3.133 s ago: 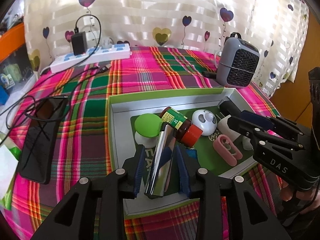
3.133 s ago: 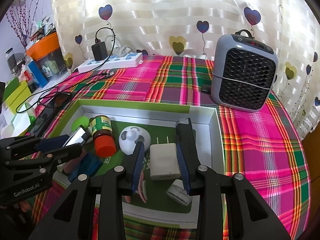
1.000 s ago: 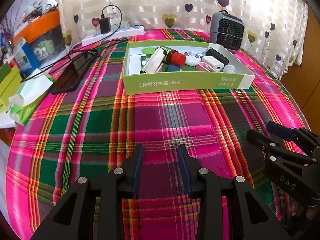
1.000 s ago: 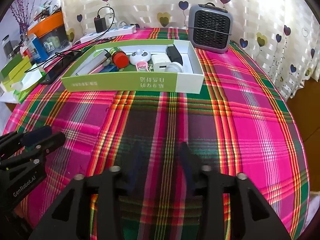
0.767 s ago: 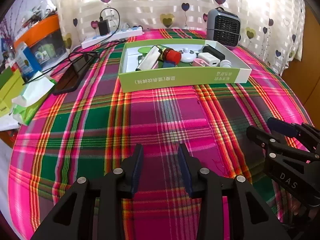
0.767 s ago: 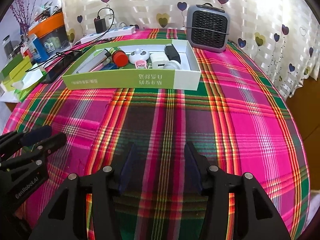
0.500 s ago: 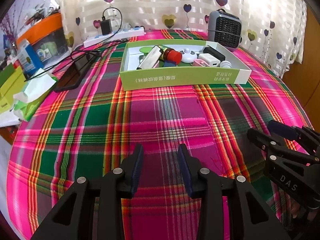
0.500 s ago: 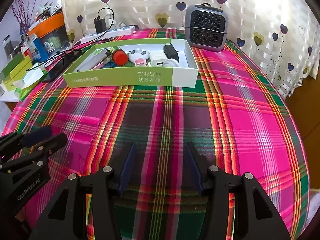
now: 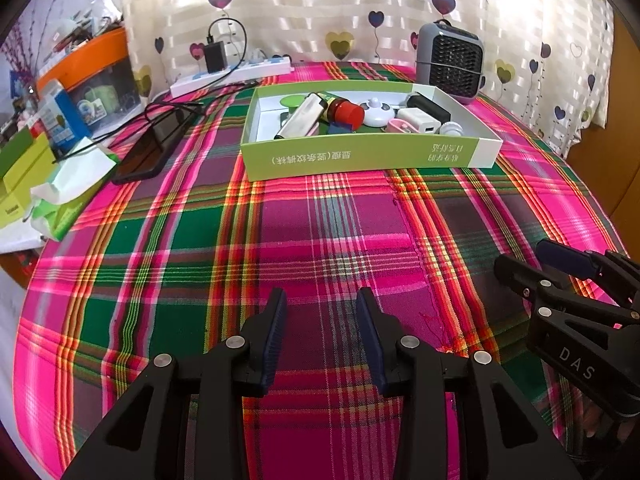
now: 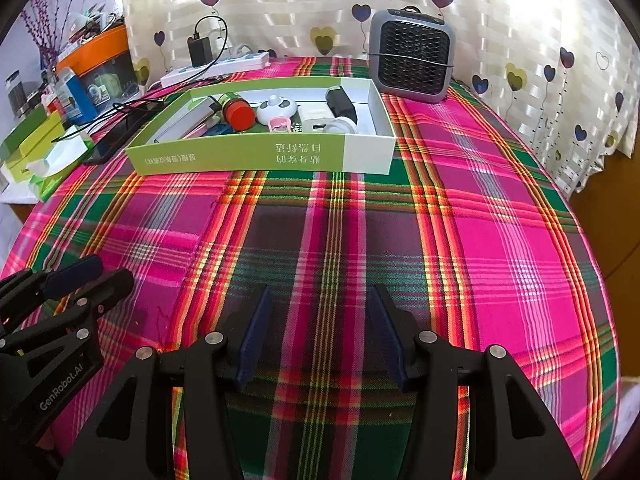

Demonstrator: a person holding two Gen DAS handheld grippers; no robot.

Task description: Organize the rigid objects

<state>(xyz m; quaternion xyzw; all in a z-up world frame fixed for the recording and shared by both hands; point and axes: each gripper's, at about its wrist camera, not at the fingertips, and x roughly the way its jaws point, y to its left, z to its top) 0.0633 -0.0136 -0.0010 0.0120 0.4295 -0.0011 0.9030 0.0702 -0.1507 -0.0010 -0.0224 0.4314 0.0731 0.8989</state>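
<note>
A green and white cardboard box (image 9: 360,158) stands at the far middle of the plaid-covered table. Inside lie a silver flat case (image 9: 300,120), a brown bottle with a red cap (image 9: 348,111), a round white gadget (image 9: 376,112), a white charger (image 9: 418,122), a black block (image 9: 430,106) and a pink clip (image 9: 398,125). My left gripper (image 9: 320,294) hovers open over bare cloth, well short of the box. My right gripper (image 10: 320,288) is beside it, open and holding nothing. In the right wrist view the box (image 10: 256,156) sits ahead and to the left.
A grey fan heater (image 9: 450,66) stands behind the box. A white power strip (image 9: 232,74) with a plugged charger, cables and a black phone (image 9: 150,148) lie to the left. A tissue pack (image 9: 68,184) and boxes crowd the left edge.
Three seconds ago both grippers were in the box, the left shut on the silver case. The case now lies in the box and both grippers are drawn back, open. The left jaws widened slightly.
</note>
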